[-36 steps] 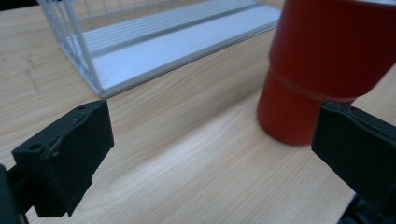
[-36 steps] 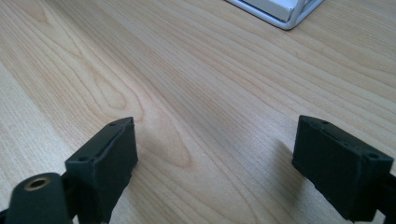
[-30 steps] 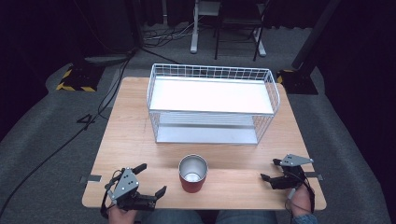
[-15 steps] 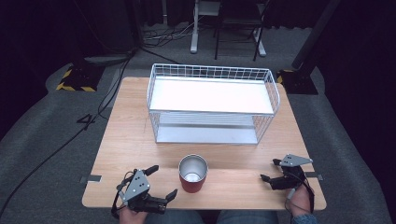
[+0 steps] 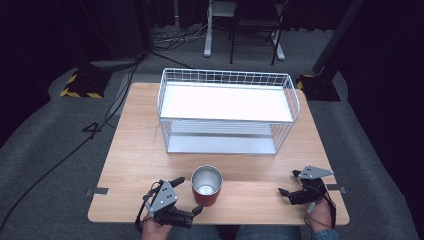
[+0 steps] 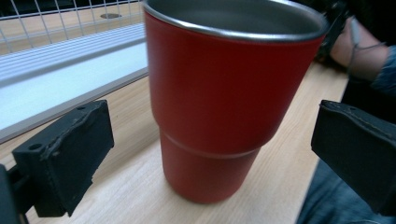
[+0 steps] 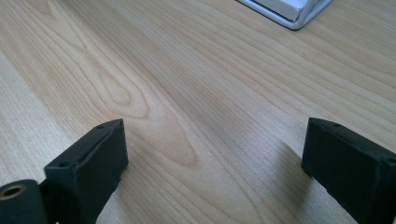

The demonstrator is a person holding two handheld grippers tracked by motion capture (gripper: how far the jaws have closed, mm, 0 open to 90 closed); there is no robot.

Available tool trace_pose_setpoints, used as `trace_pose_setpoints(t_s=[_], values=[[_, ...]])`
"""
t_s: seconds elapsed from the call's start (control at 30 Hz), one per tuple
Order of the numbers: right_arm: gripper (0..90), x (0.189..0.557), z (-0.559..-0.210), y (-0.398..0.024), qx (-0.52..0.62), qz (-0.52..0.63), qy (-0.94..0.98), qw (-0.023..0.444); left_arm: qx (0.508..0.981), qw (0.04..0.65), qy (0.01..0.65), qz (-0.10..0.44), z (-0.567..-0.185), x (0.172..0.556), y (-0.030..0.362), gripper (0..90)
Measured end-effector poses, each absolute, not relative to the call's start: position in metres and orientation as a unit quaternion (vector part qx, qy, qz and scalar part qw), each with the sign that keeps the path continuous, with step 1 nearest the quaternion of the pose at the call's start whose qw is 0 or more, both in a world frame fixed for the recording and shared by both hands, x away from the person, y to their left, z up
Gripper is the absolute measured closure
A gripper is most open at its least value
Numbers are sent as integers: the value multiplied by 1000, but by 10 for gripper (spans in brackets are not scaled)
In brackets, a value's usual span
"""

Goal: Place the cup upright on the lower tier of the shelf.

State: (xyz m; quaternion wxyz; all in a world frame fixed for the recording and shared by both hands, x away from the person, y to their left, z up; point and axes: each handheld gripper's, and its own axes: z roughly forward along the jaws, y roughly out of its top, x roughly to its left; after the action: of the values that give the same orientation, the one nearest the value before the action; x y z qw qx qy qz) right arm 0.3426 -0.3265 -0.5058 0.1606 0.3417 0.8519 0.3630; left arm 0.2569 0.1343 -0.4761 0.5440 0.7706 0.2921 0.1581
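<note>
Grippers, two, hand-held, at the near edge of the wooden table (image 5: 130,150).

Item 1: left gripper (image 5: 187,197), near-left corner of the table, just beside the red cup (image 5: 206,186). Jaws spread wide, nothing held. In the left gripper view the cup (image 6: 224,102) stands between the two black pads (image 6: 65,158), clear wood showing on either side of it; neither pad touches the cup wall. Grey three-cornered plate on top of the tool; the person's hand comes in below it at the table's edge.

Item 2: right gripper (image 5: 289,185), near-right corner, well apart from the cup. Jaws wide apart, empty, pointing toward the table's middle. The right gripper view gives bare wood grain between the pads (image 7: 88,161), and a corner of the basket's base (image 7: 292,11) far ahead.

Item 3: red cup, steel-lined, upright, open mouth up, standing near the middle of the front edge, between the two grippers and closer to the left one.

Item 4: open tabletop, a bare strip between cup and basket, and bare wood left and right of the basket out to the table's side edges.

Item 5: white wire basket (image 5: 165,95), two-tiered, across the far half of the table, its back rim near the far edge.

Item 6: grey floor (image 5: 45,145) beyond, with cables (image 5: 55,165) trailing at the left.
</note>
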Motion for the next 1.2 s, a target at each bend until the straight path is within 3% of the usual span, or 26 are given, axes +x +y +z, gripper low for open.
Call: trace_pose_setpoints(t_s=[0.3,0.6,0.73,0.77,0.8,1.2], values=[[66,342,-506,-326,340,363,852,161,778,513,313,184,-485,263,113,0],[60,342,-506,-326,337,362,854,160,783,508,310,178,-494,266,101,81],[60,342,-506,-326,336,363,854,160,788,499,320,165,-496,270,99,54],[60,342,-506,-326,336,363,854,160,786,506,317,160,-499,269,100,123],[60,342,-506,-326,336,363,854,160,786,506,317,160,-499,269,100,129],[59,342,-506,-325,334,363,855,158,781,493,346,165,-500,271,86,117]])
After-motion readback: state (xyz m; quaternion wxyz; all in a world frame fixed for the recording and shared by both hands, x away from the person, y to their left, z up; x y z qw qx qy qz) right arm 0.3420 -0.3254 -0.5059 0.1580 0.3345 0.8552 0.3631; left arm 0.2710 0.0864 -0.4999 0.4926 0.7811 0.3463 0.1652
